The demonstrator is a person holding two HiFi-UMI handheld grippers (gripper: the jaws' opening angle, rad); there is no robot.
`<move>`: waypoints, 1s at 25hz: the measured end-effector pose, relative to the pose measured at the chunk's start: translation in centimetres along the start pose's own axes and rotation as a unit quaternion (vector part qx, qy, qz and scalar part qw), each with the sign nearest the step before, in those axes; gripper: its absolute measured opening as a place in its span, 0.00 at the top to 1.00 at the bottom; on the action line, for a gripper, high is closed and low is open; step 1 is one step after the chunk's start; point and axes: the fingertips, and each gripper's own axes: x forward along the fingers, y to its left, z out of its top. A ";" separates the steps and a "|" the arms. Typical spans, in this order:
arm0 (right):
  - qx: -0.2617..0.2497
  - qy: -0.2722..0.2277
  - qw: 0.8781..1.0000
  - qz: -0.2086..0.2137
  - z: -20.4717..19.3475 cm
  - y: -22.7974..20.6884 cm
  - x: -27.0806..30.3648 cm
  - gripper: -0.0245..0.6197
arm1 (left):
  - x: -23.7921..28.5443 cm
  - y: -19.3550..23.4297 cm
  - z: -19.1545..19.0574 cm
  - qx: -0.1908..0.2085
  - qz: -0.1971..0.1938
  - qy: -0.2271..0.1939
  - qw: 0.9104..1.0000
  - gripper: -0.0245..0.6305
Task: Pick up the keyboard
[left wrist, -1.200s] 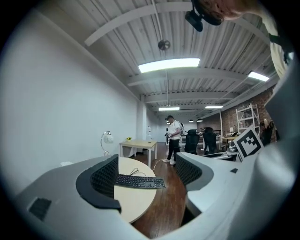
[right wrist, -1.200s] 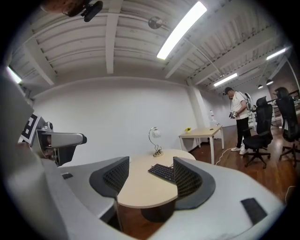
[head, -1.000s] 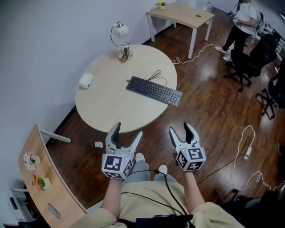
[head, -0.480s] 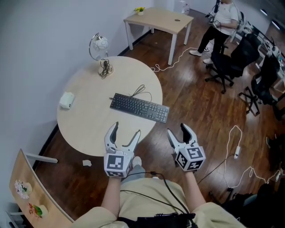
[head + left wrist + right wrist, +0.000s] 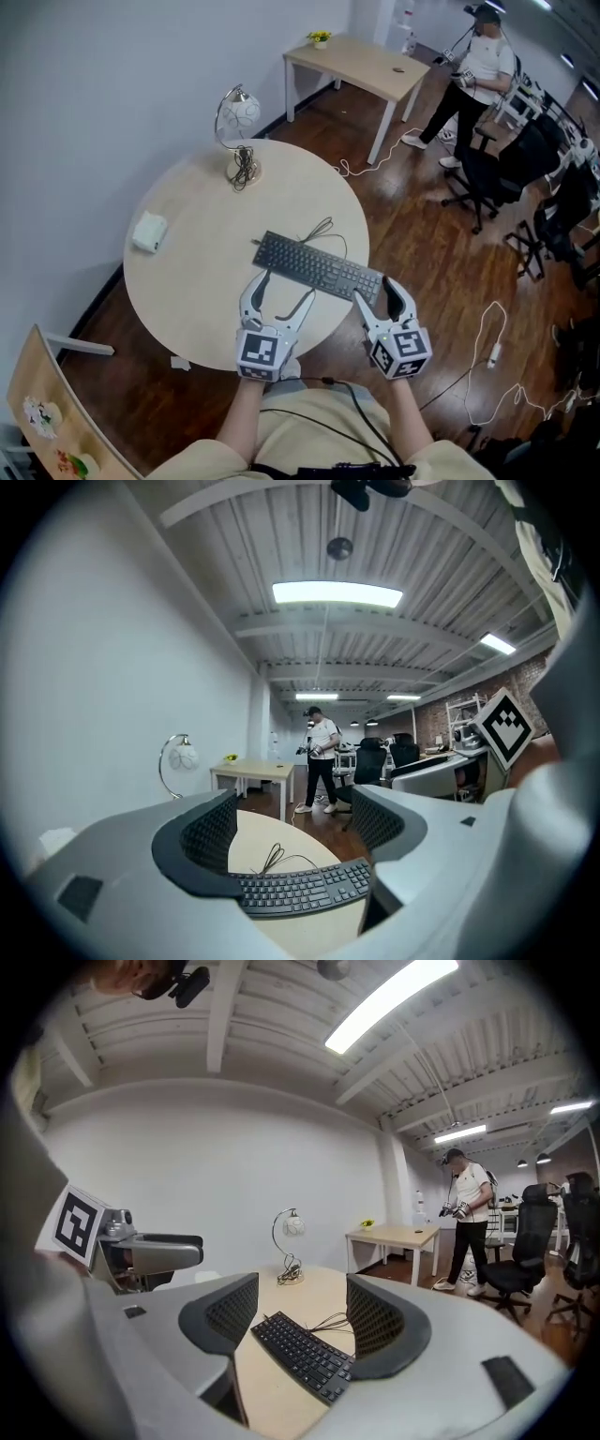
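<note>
A black keyboard [image 5: 317,266] with a thin black cable lies on the round pale wooden table [image 5: 197,272], near its right front edge. It also shows in the left gripper view as the keyboard [image 5: 302,888] and in the right gripper view as the keyboard [image 5: 302,1355], ahead of the jaws. My left gripper [image 5: 282,287] hovers open just short of the keyboard's left part. My right gripper [image 5: 373,289] is open at the keyboard's right end. Nothing is between either pair of jaws.
A globe-shaped desk lamp [image 5: 240,123] stands at the table's far side and a small white box [image 5: 149,231] at its left. A person [image 5: 472,70], office chairs [image 5: 511,164] and a rectangular desk [image 5: 368,66] are beyond. Cables [image 5: 490,342] lie on the wooden floor.
Both grippers have come forward from over the floor to the table's near edge, reaching the keyboard. Both stay open.
</note>
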 end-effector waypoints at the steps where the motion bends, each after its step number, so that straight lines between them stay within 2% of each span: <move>1: 0.003 0.006 1.000 -0.005 -0.7 -0.1 0.3 0.49 | 0.5 0.4 -0.7 -0.005 -0.004 0.005 1.000 0.41; 5: 0.068 0.054 0.996 -0.033 -6.4 -3.1 1.0 0.49 | 1.7 1.7 -2.5 -0.023 -0.012 0.026 0.999 0.41; 7: 0.109 0.080 0.990 -0.049 -10.0 -5.8 1.1 0.49 | 2.2 1.8 -3.2 -0.025 -0.012 0.035 0.999 0.41; 10: 0.144 0.120 0.980 -0.068 -15.4 -9.8 1.8 0.49 | 3.4 2.7 -4.2 -0.033 0.002 0.048 0.998 0.41; 14: 0.198 0.145 0.968 -0.043 -20.2 -13.1 3.4 0.49 | 4.8 2.2 -3.9 -0.029 0.012 0.055 0.998 0.41; 16: 0.251 0.143 0.957 -0.025 -22.2 -14.5 4.6 0.49 | 5.4 1.7 -3.4 -0.024 0.017 0.060 0.998 0.41; 20: 0.353 0.147 0.924 0.004 -26.0 -16.6 6.2 0.49 | 5.5 0.9 -2.8 -0.024 0.035 0.070 0.997 0.41; 25: 0.417 0.168 0.892 0.034 -30.5 -17.4 8.1 0.49 | 4.8 0.7 -2.1 -0.018 0.068 0.081 0.994 0.41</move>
